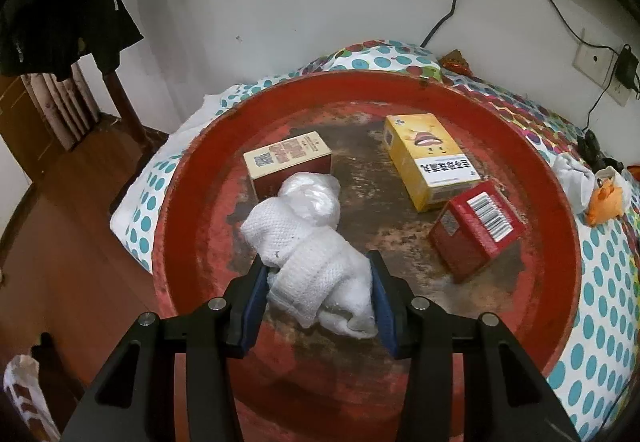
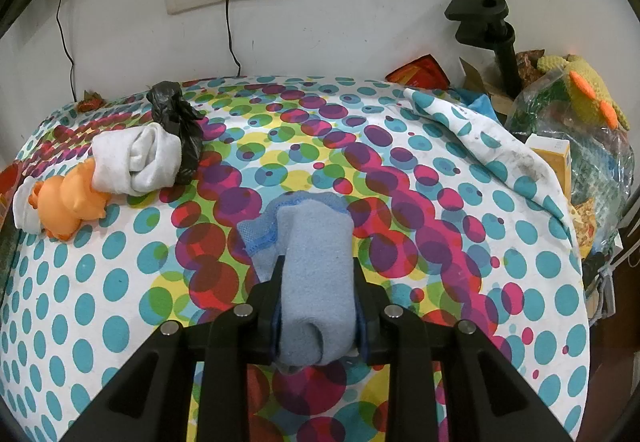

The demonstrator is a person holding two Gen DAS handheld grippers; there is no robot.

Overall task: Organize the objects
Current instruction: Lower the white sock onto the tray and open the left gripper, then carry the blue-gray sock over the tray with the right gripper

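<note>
Left wrist view: left gripper (image 1: 320,296) pinched a white towel roll (image 1: 308,242) w/ plastic wrap over the red tray (image 1: 192,226). Risk: loose wrap could slip, or roll could knock the tan box (image 1: 286,162) just beyond it. Open room lay at tray centre, between the tan box, yellow box (image 1: 430,162) and red box (image 1: 476,230). Right gripper (image 2: 316,306) was clamped on a blue cloth roll (image 2: 316,266) above the dotted sheet (image 2: 120,282); clutter crowded its right edge.

Polka-dot bedsheet (image 2: 120,322) covers the bed. Directly on it: big red round tray (image 1: 192,170), seen in left wrist view. Right wrist view, at 10 o'clock: rolled white sock (image 2: 136,158), touching orange toy (image 2: 68,206) and crumpled black bag (image 2: 178,118). Folded sheet corner (image 2: 480,138) at 2 o'clock.
</note>
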